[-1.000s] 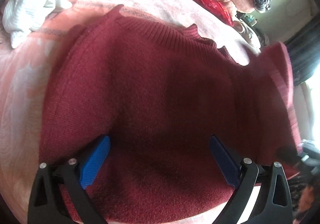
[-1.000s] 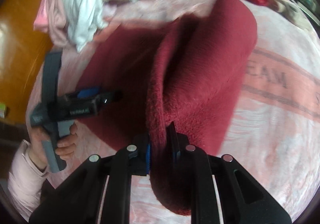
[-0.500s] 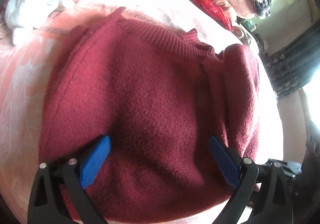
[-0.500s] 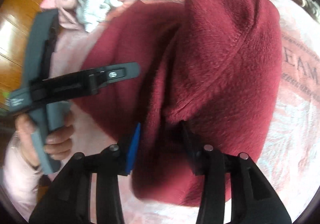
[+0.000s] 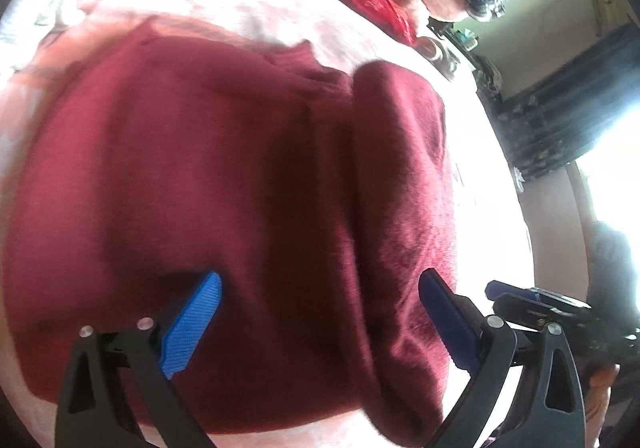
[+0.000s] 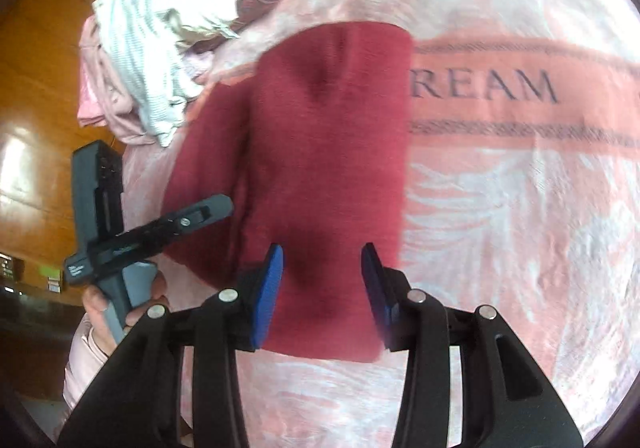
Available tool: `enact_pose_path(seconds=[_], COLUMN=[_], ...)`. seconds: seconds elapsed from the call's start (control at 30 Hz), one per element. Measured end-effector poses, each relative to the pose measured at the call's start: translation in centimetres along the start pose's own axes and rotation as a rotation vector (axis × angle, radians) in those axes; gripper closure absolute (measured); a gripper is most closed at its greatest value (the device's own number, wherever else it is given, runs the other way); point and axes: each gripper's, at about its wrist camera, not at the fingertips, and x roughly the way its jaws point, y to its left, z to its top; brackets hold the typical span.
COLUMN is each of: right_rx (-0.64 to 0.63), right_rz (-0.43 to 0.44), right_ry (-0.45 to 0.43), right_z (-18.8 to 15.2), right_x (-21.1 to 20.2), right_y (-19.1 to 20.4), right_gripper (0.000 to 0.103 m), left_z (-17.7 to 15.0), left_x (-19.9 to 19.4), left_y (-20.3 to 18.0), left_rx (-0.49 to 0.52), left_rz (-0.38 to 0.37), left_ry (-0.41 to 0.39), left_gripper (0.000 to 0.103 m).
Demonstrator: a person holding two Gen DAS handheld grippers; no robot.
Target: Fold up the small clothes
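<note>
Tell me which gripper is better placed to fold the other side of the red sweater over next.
Left, probably. The left gripper hangs open over the red sweater, nearer its unfolded side. The right gripper, also open, sits above the flap already folded over, by the pink blanket.

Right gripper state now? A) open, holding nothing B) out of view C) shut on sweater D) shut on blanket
A: the right gripper has its blue pads spread apart above the sweater, with no cloth pinched between them.
</note>
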Motion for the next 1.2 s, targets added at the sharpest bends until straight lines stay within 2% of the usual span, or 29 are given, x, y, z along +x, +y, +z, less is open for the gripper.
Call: enact_pose_path(seconds=[0.13, 0.37, 0.4, 0.43, 0.5, 0.53, 0.57, 0.63, 0.7, 0.97, 1.2], right_rx=[0.010, 0.002, 0.003, 0.003, 0.005, 0.011, 0.016, 0.024, 0.022, 0.017, 0.005], right_rz=[-0.002, 0.002, 0.002, 0.000, -0.005, -0.005, -0.005, -0.003, -0.003, -0.004, 0.004], right_ry=[0.016, 0.015, 0.018, 0.020, 0.025, 0.029, 0.032, 0.035, 0.034, 0.041, 0.050], right_z=[-0.4, -1.1, -1.2, -1.3, -1.5, -1.6, -1.7, -1.7, -1.7, -1.5, -1.4], right_x=[0.3, -0.2, -0.2, -0.1, 0.0, 0.1, 0.2, 0.3, 0.4, 1.3, 2.0], right_y=[-1.9, -3.3, -3.6, -3.8, -4.2, -4.5, -4.7, -4.9, -4.8, -4.0, -3.2], right_gripper=[0.062, 0.062, 0.062, 0.062, 0.062, 0.062, 0.062, 0.062, 0.062, 0.062, 0.062], left_z=[0.2, 0.3, 0.4, 0.3, 0.4, 0.3, 0.3, 0.4, 0.5, 0.5, 1.9], left_x=[1.2, 4.2, 4.4, 4.5, 4.7, 4.6, 4.5, 4.3, 4.0, 1.3, -4.9], left_y=[-2.1, -5.3, -5.7, -6.0, -6.5, -6.6, -6.6, -6.3, -5.8, -4.4, -1.9], left_rx=[0.020, 0.082, 0.089, 0.097, 0.104, 0.110, 0.115, 0.112, 0.088, 0.112, 0.110], left_rz=[-0.041, -0.033, -0.035, -0.034, -0.033, -0.032, -0.037, -0.058, -0.081, -0.094, -0.092], left_ry=[0.012, 0.055, 0.054, 0.054, 0.047, 0.036, 0.027, 0.017, 0.001, -0.043, -0.157], left_gripper=[0.004, 0.005, 0.014, 0.028, 0.039, 0.050, 0.055, 0.075, 0.080, 0.084, 0.084])
